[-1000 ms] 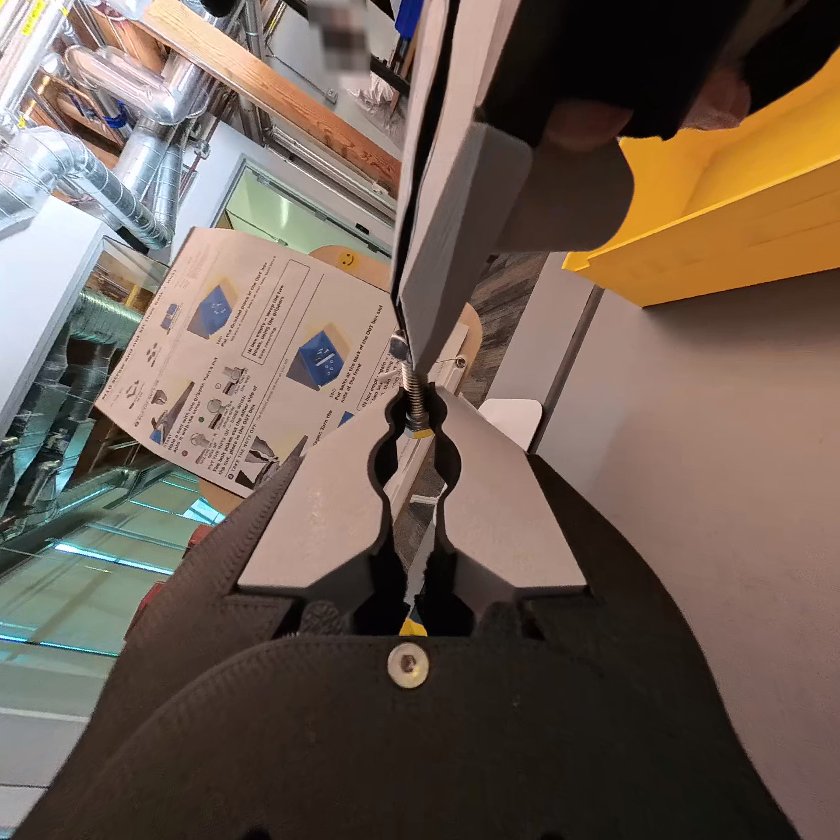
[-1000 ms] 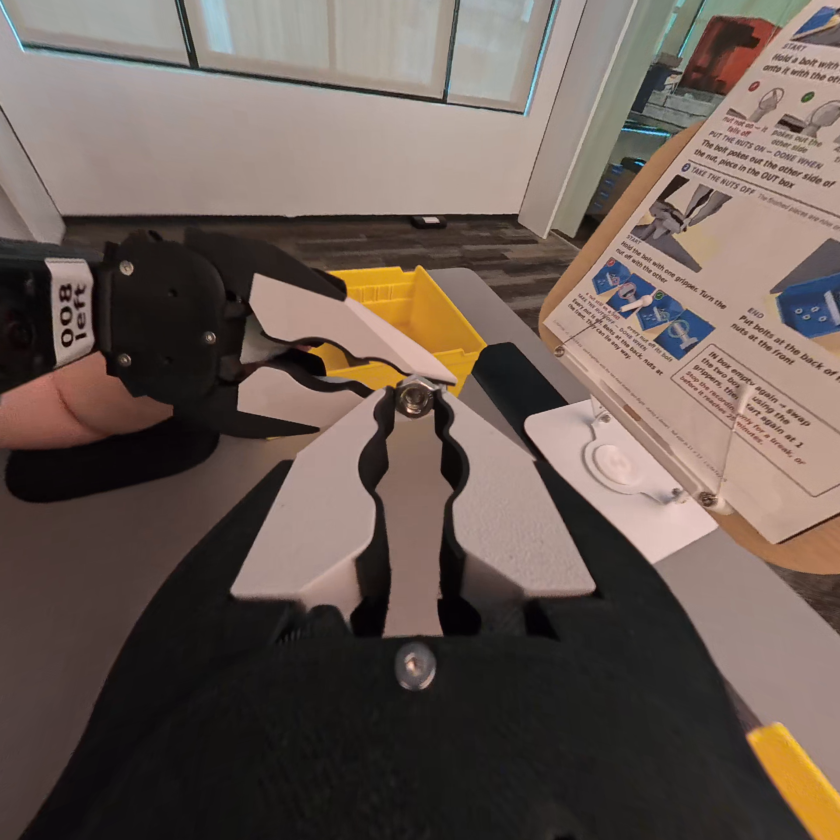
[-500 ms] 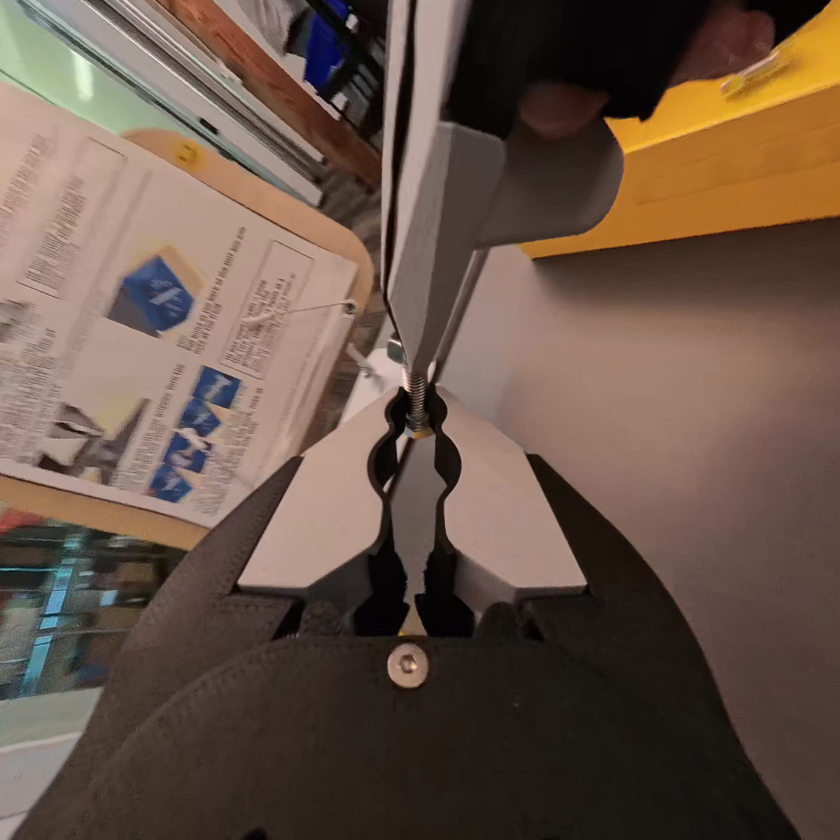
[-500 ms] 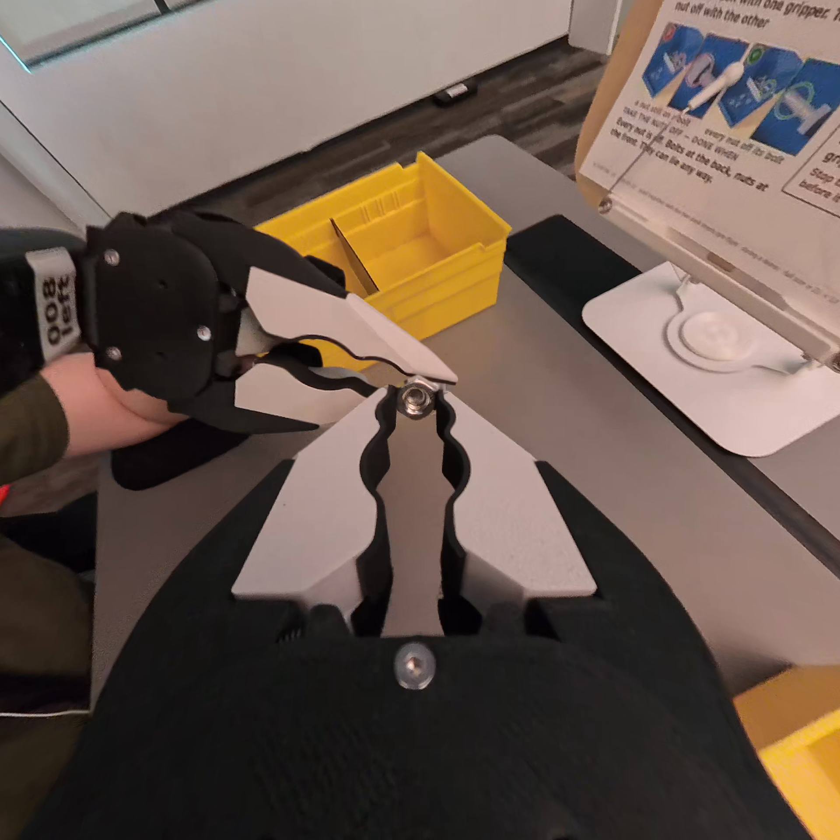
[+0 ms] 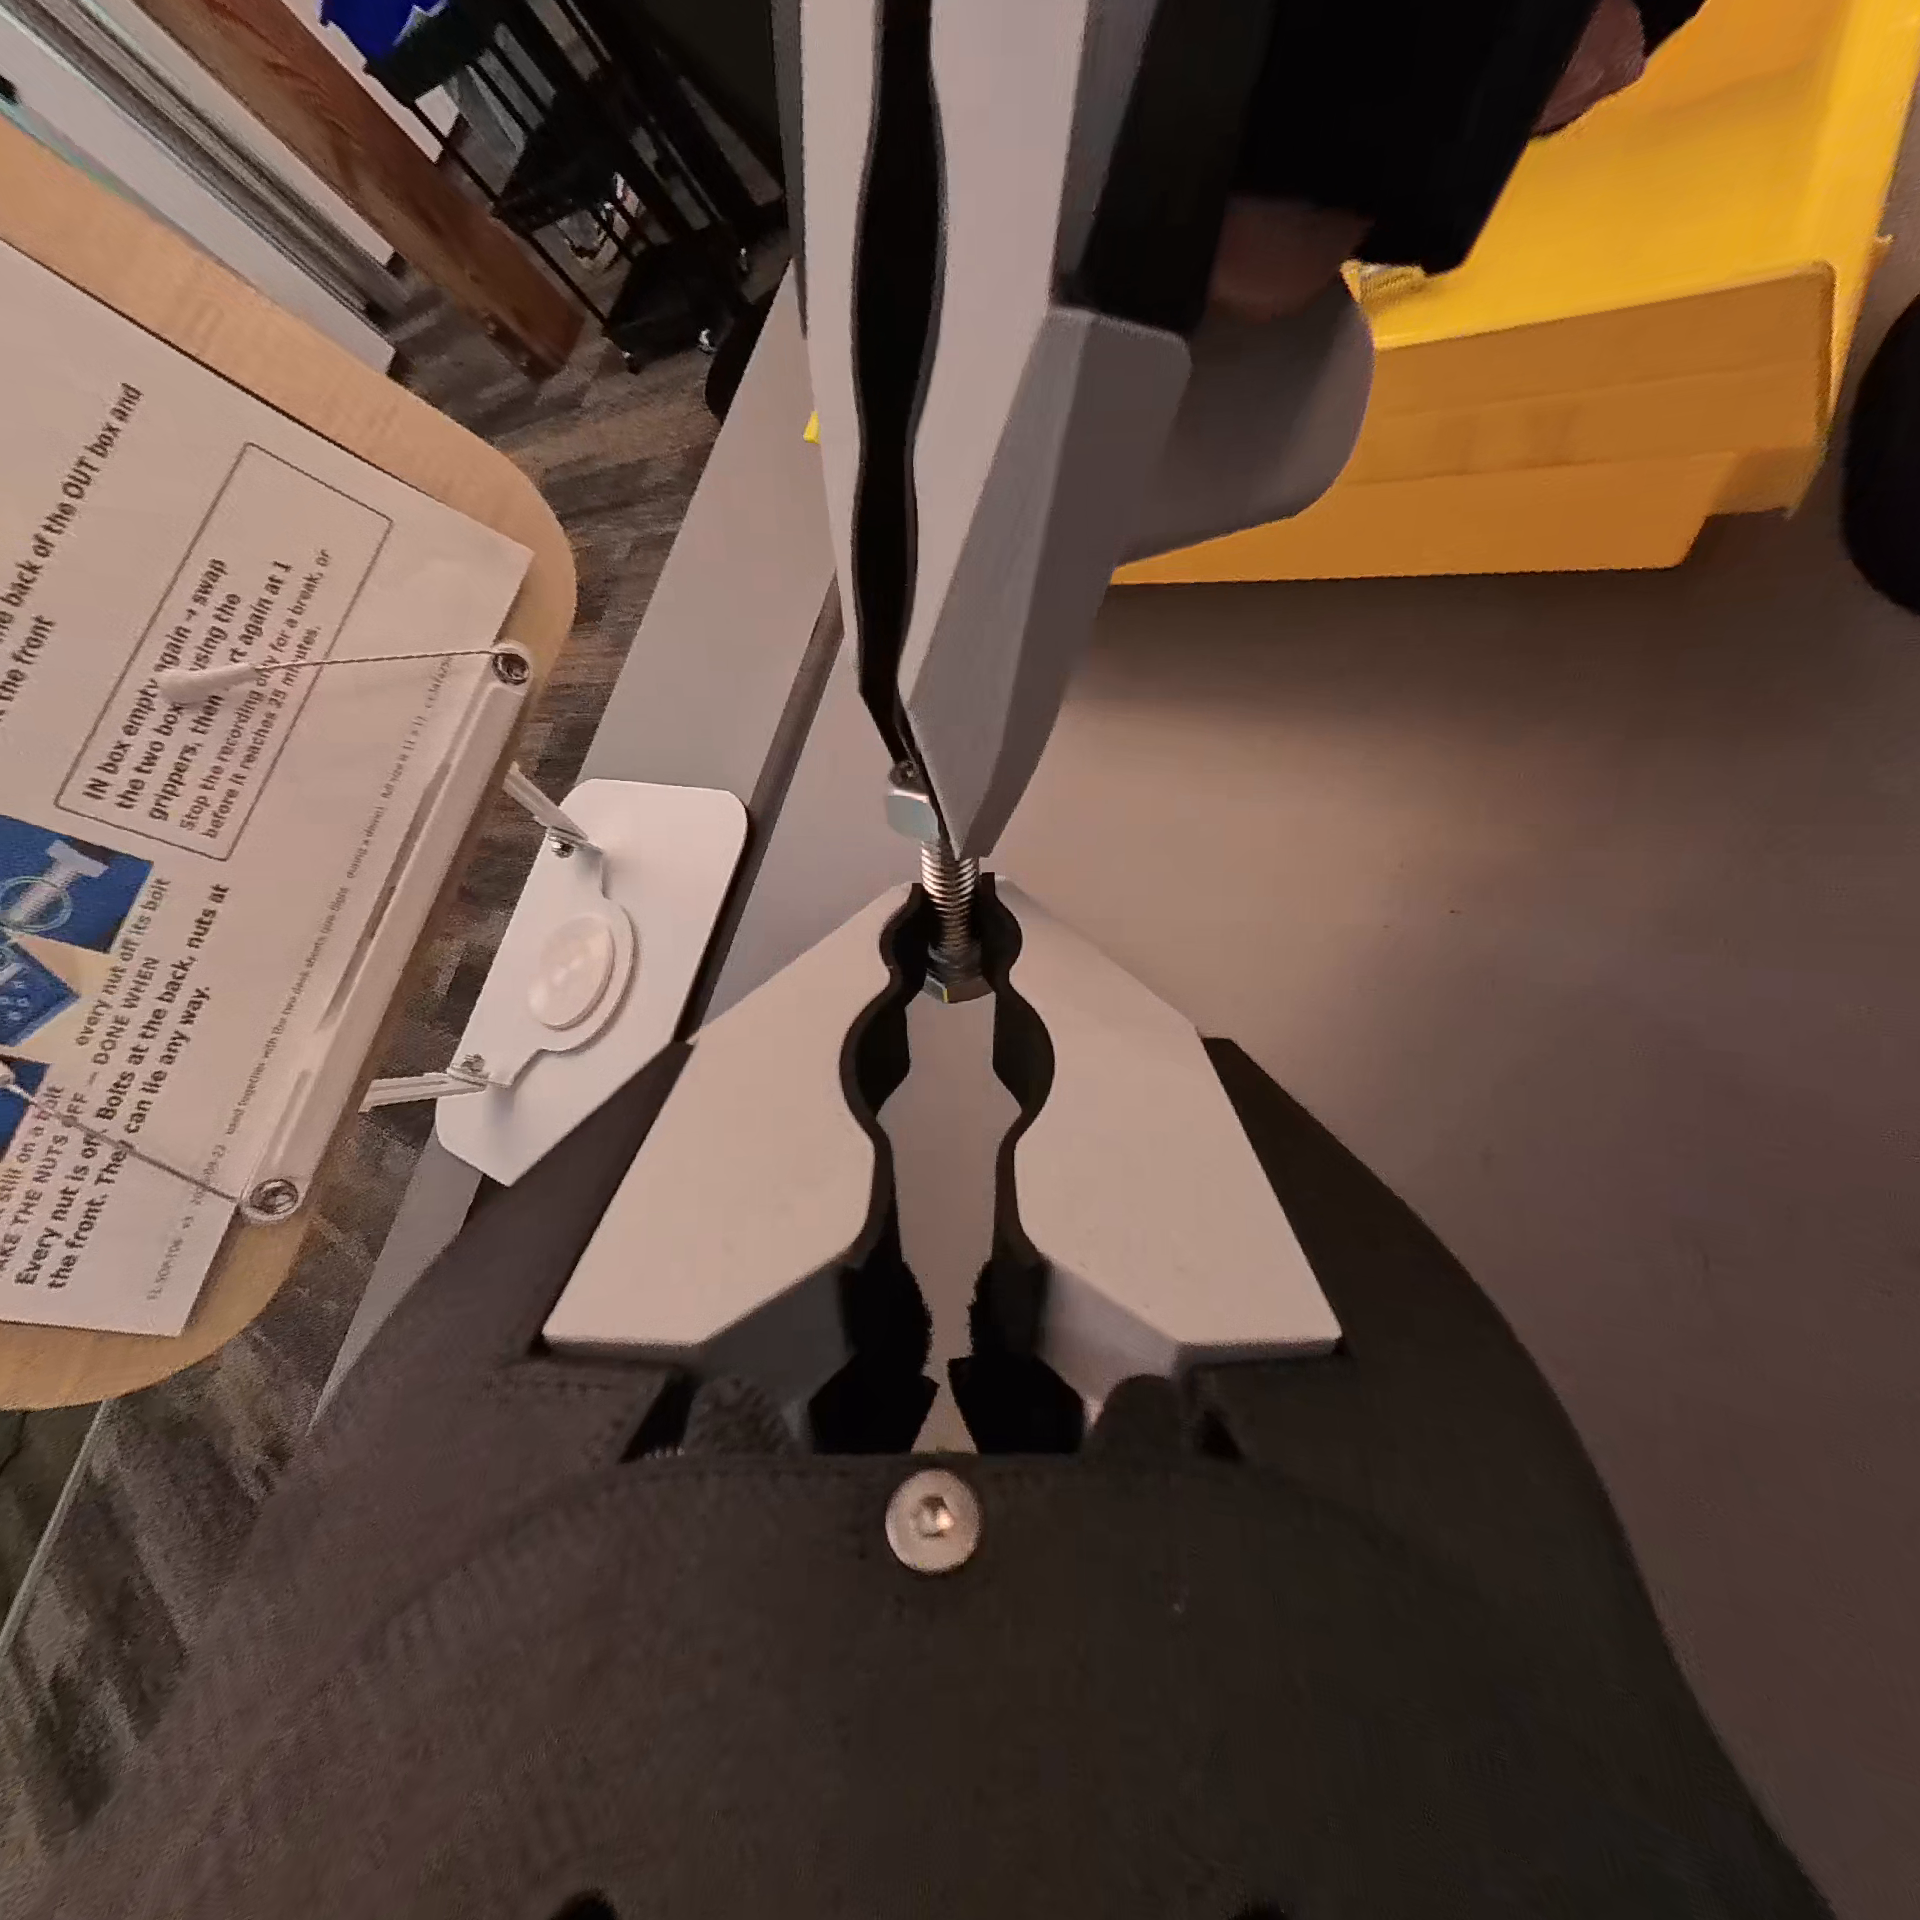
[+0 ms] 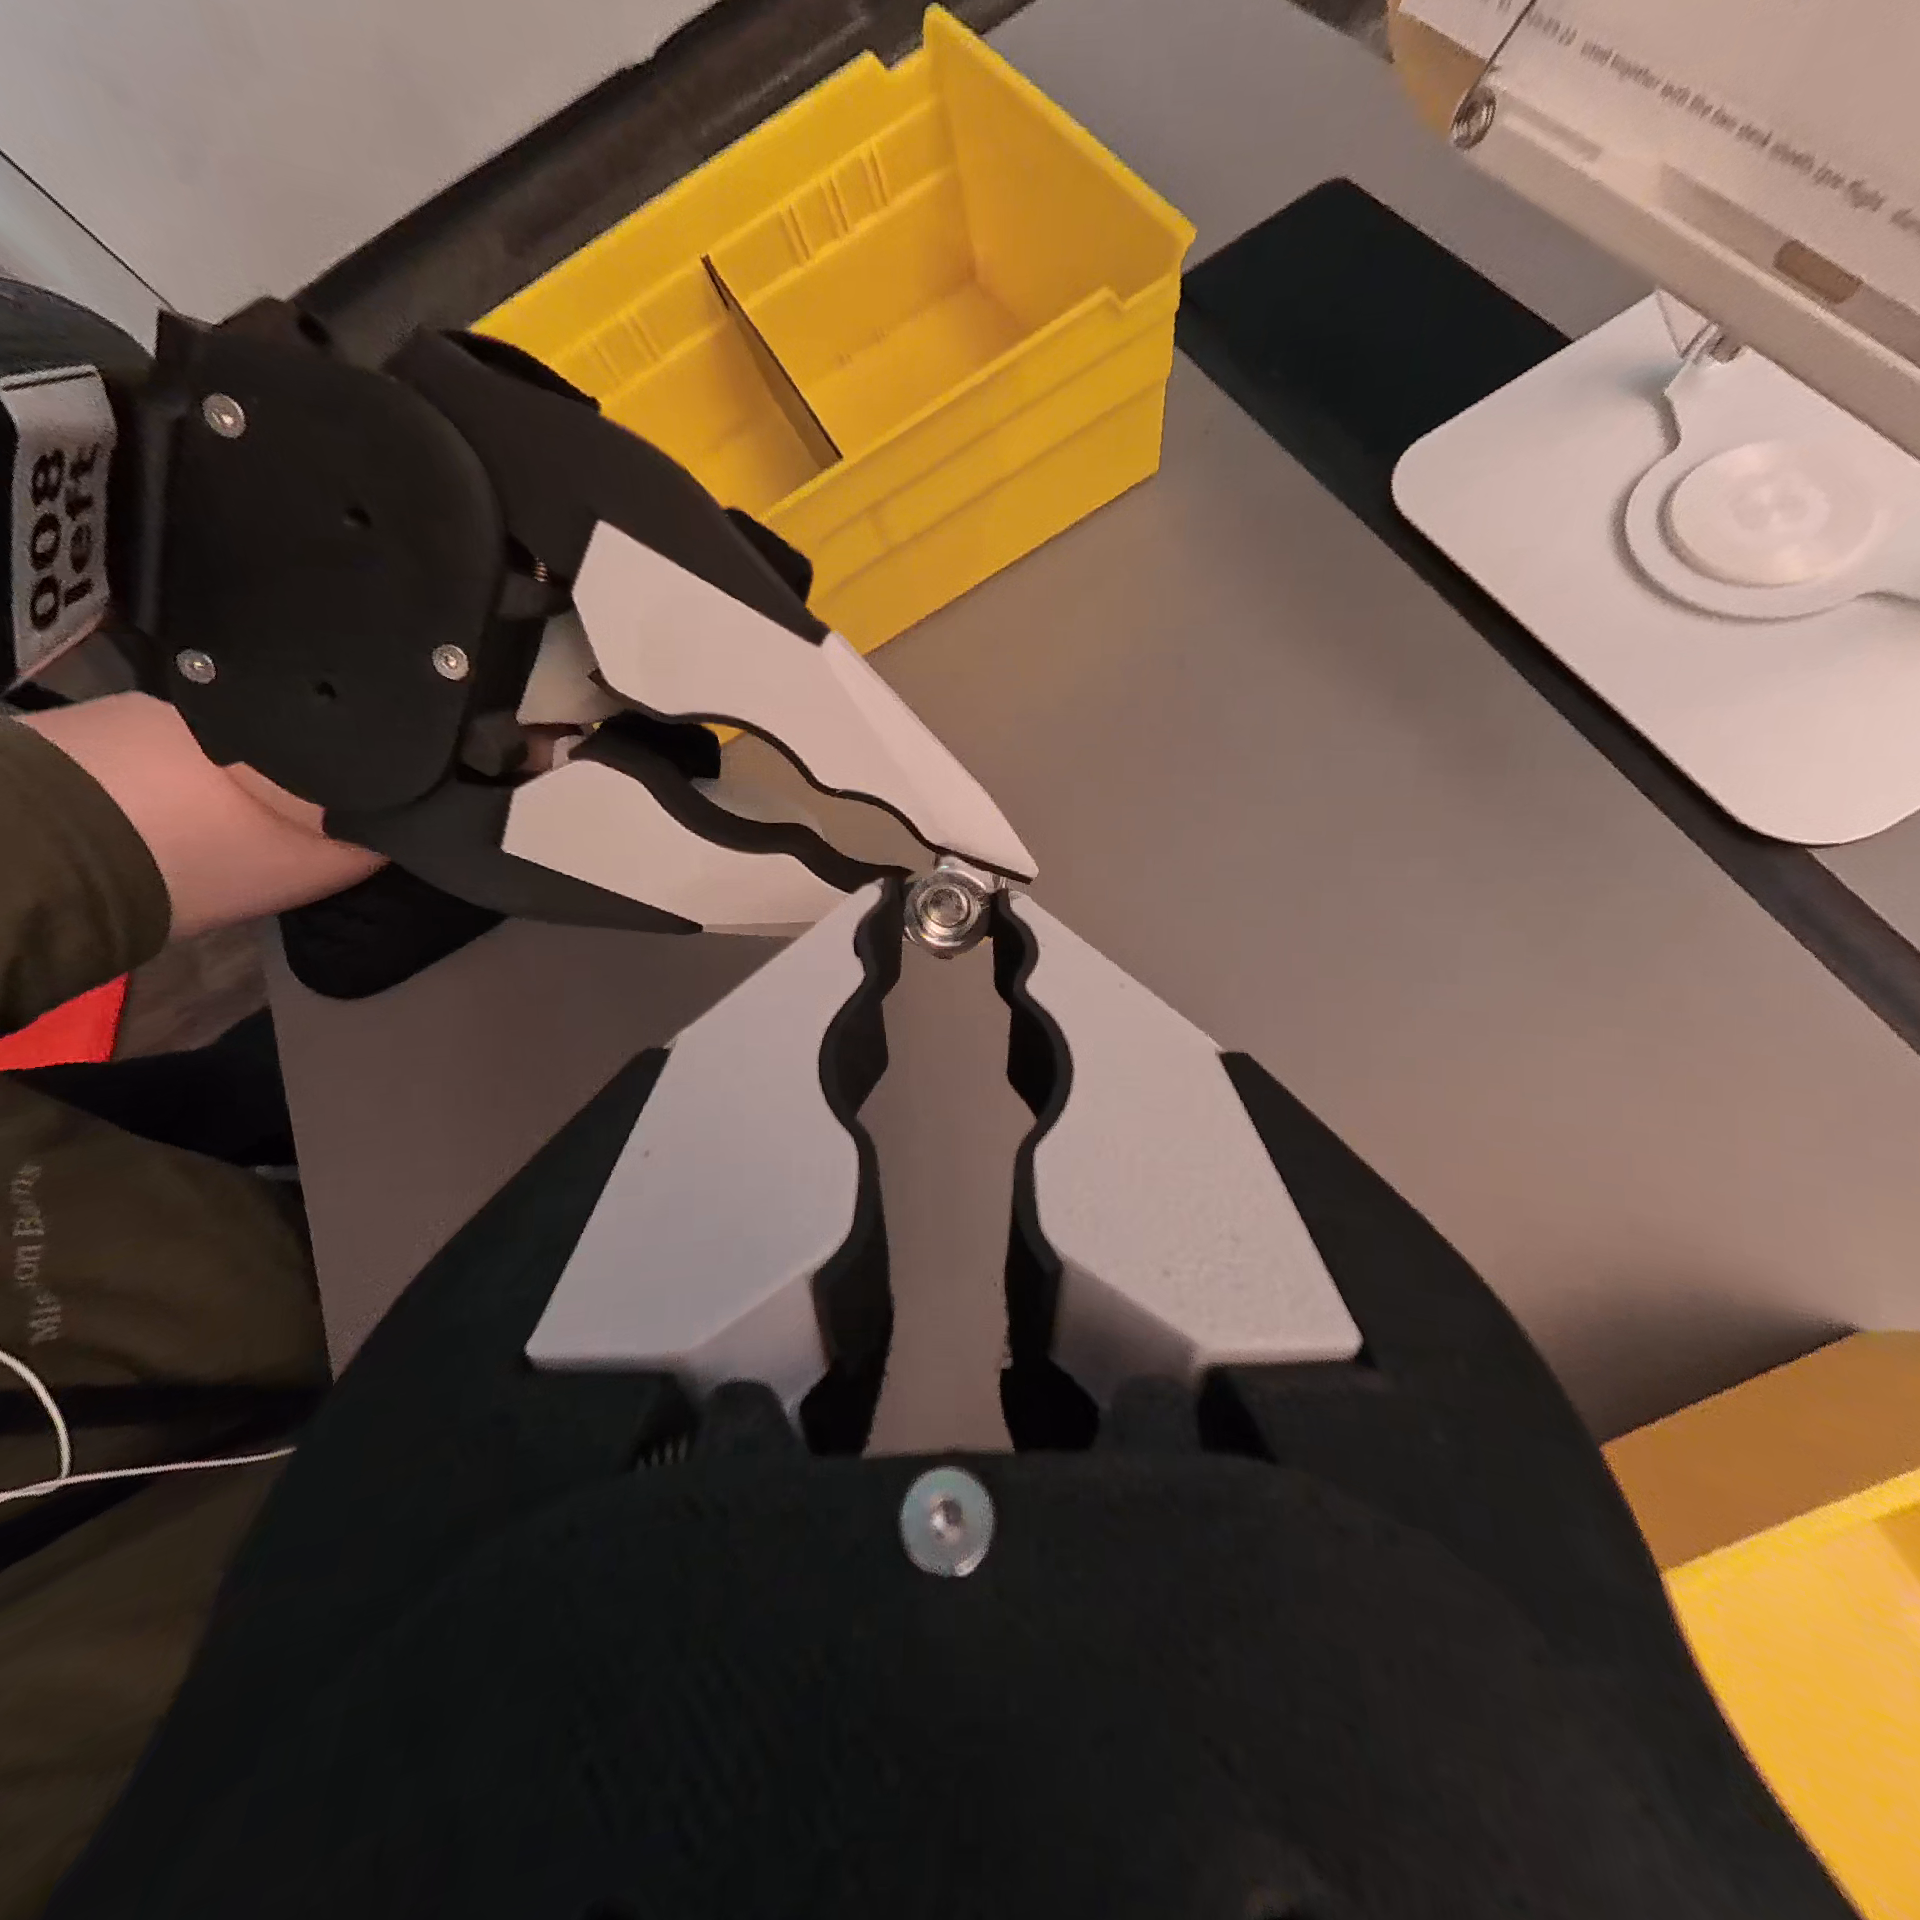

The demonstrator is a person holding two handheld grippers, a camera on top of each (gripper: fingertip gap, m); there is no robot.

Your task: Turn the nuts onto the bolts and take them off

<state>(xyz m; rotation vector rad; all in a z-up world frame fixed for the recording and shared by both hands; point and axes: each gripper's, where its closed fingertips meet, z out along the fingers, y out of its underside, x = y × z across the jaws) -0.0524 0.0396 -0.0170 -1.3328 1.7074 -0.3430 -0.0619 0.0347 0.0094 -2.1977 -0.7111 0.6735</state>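
Observation:
A steel bolt [image 5: 948, 920] is clamped at its head end between the fingertips of my left gripper [image 5: 951, 909], which is shut on it. The threaded shaft points away toward my right gripper [image 5: 935, 795]. A steel nut [image 5: 912, 812] sits on the far end of the thread, pinched in the right gripper's tips. In the right wrist view, my right gripper [image 6: 940, 909] is shut on the nut [image 6: 943, 914], with the bolt's end showing in its hole. The left gripper [image 6: 935, 875] comes in from the left, held by a hand. Both are above the grey table [image 6: 1247, 779].
A yellow divided bin [image 6: 997, 488] stands behind the grippers and looks empty. Another yellow bin [image 6: 1787, 1558] is at the near right, also seen in the left wrist view [image 5: 1558, 436]. An instruction sheet [image 5: 260, 831] on a white stand [image 6: 1714, 551] is at the table's edge. My left and right fingertips are right by each other.
Both grippers have tipped downward together, so the views swing from the ceiling and window toward the table. The hold on the bolt and the nut is the same.

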